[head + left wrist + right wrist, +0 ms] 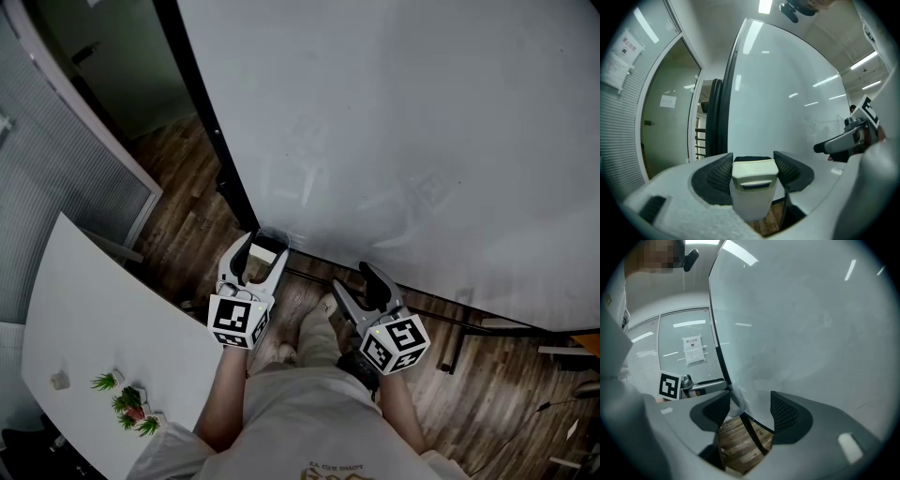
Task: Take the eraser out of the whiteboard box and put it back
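A cream eraser (264, 256) with a dark felt edge sits between the jaws of my left gripper (259, 251). The pads press its sides, as the left gripper view shows: eraser (754, 185), left gripper (753, 165). It hangs just in front of the clear whiteboard box (274, 238) at the lower left corner of the whiteboard (403, 141). My right gripper (354, 281) stands open and empty to the right, near the board's bottom edge. In the right gripper view, the right gripper (750, 411) frames the board's dark edge and the floor.
A white table (84, 309) with small green plants (127, 403) stands at the left. Behind it are a glass partition with blinds (47, 187) and a dark doorway. The board's stand legs (452, 352) rest on the wood floor (487, 394).
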The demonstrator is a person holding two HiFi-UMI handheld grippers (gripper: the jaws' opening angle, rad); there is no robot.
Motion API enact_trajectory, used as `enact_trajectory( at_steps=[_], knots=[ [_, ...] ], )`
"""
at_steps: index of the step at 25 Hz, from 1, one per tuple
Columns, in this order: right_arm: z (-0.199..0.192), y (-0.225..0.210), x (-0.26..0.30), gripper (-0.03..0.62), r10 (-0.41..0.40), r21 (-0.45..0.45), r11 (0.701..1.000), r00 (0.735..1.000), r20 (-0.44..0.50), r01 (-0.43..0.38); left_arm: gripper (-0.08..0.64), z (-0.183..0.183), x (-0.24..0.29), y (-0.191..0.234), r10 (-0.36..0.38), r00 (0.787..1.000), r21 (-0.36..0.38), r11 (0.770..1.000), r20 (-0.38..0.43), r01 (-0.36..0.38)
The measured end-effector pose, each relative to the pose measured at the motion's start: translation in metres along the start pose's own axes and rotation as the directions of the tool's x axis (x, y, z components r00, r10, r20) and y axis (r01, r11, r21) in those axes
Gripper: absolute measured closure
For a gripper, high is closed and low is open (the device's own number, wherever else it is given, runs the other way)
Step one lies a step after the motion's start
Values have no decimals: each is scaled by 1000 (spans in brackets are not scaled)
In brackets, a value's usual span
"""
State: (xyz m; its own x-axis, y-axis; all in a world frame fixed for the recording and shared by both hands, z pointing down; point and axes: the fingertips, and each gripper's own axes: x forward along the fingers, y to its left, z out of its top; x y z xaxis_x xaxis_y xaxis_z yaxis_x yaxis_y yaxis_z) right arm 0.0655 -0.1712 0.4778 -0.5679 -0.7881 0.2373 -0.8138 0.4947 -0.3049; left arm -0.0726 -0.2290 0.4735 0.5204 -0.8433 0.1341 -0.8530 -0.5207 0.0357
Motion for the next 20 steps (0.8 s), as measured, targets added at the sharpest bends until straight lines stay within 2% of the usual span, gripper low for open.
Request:
enact_trajectory(
  at_steps=[12,20],
  knots=[
    [2,-2,0,321,-1,3,1000,1000,6,1,290,-5,2,1,7,1000,-1,1000,-9,-7],
    [3,-1,-1,321,-1,-1,1000,1000,9,1,291,-12,4,1,11,1000,-27,1000,-22,-12]
  ],
)
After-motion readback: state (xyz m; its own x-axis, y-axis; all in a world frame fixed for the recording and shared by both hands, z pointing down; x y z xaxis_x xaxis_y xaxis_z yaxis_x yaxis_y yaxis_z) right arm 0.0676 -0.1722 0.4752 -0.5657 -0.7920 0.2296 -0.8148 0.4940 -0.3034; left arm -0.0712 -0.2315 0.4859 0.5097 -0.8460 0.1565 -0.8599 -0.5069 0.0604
